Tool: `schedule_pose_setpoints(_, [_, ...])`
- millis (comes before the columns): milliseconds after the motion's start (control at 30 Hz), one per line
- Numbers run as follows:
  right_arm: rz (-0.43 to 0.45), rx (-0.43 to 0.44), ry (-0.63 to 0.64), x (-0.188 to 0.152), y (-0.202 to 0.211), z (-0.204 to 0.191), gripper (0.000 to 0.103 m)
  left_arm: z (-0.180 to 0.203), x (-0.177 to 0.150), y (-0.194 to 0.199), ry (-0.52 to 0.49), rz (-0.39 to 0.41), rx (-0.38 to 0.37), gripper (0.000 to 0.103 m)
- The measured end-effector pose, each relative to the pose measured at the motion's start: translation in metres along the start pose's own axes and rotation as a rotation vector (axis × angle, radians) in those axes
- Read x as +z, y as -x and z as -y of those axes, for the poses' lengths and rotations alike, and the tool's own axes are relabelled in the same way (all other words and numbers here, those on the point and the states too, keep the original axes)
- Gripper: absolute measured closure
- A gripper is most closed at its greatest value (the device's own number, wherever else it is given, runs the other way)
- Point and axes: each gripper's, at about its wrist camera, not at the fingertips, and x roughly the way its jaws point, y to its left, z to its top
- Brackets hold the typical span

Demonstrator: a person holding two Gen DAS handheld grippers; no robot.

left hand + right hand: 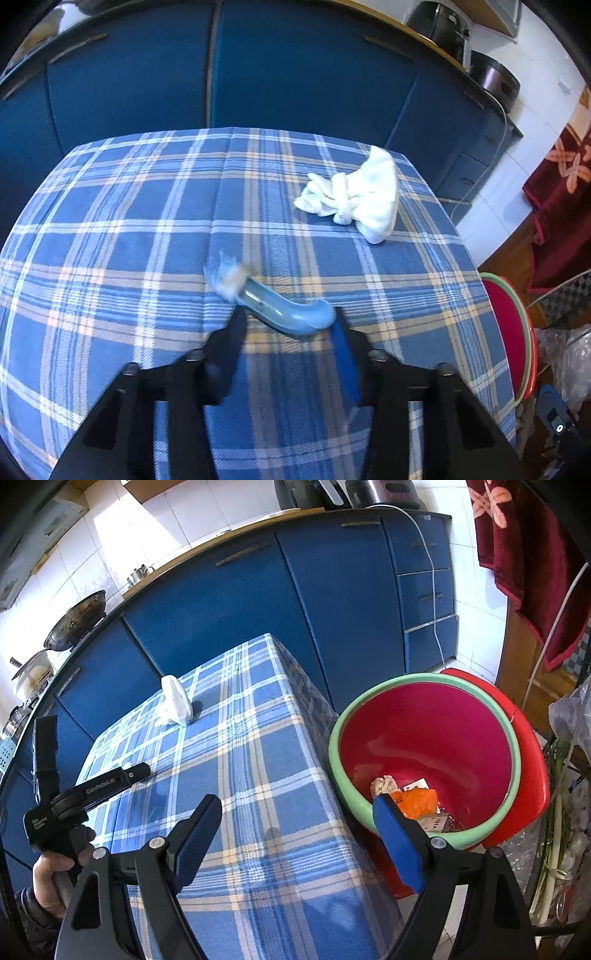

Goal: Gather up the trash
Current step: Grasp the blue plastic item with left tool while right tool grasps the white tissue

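Observation:
A curved light-blue plastic piece [286,308] with a white fluffy tuft at its far end lies on the blue plaid tablecloth [129,240], just ahead of my left gripper [288,317]. The jaws are open on either side of its near end. A crumpled white tissue [354,195] lies further off to the right, and shows in the right wrist view [175,701]. My right gripper [299,808] is open and empty, over the table's right edge beside a red basin with a green rim [428,746] holding trash, including an orange wrapper [417,801].
Blue kitchen cabinets [229,602] stand close behind the table. The basin rests on a red stool [532,753] to the right of the table. A plastic bag and green onions [554,834] are further right. A wok [74,620] sits on the counter.

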Motion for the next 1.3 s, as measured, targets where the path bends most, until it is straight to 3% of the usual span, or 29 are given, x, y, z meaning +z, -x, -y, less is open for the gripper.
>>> schedule_pose_setpoints(167, [-0.005, 0.009, 0.016, 0.001, -0.005, -0.007, 0.017, -0.014, -0.001, 0.004, 0.03, -0.008, -0.009, 0.083])
schedule_pose_setpoints(500, [-0.012, 0.031, 0.067, 0.004, -0.014, -0.034, 0.017, -0.033, -0.002, 0.007, 0.078, -0.006, -0.027, 0.086])
schedule_pose_setpoints(567, [-0.012, 0.037, 0.074, 0.004, -0.014, -0.039, 0.017, -0.035, -0.002, 0.007, 0.084, -0.011, -0.033, 0.081])
schedule_pose_setpoints(700, [-0.018, 0.046, 0.081, 0.004, -0.016, -0.044, 0.017, -0.036, 0.001, 0.007, 0.099, -0.004, -0.036, 0.062])
schedule_pose_setpoints(1033, [-0.025, 0.044, 0.074, 0.006, -0.021, -0.047, 0.017, -0.021, 0.01, -0.005, 0.06, 0.015, 0.044, 0.056])
schedule_pose_setpoints(1067, [-0.026, 0.045, 0.073, 0.006, -0.022, -0.047, 0.017, -0.019, 0.01, -0.006, 0.048, 0.019, 0.055, 0.056])
schedule_pose_setpoints(1200, [-0.025, 0.044, 0.076, 0.011, -0.025, -0.049, 0.017, -0.019, 0.01, -0.007, 0.011, 0.028, 0.095, 0.084])
schedule_pose_setpoints(1300, [-0.02, 0.043, 0.09, 0.016, -0.029, -0.055, 0.017, -0.025, 0.011, -0.006, 0.026, 0.022, 0.063, 0.084])
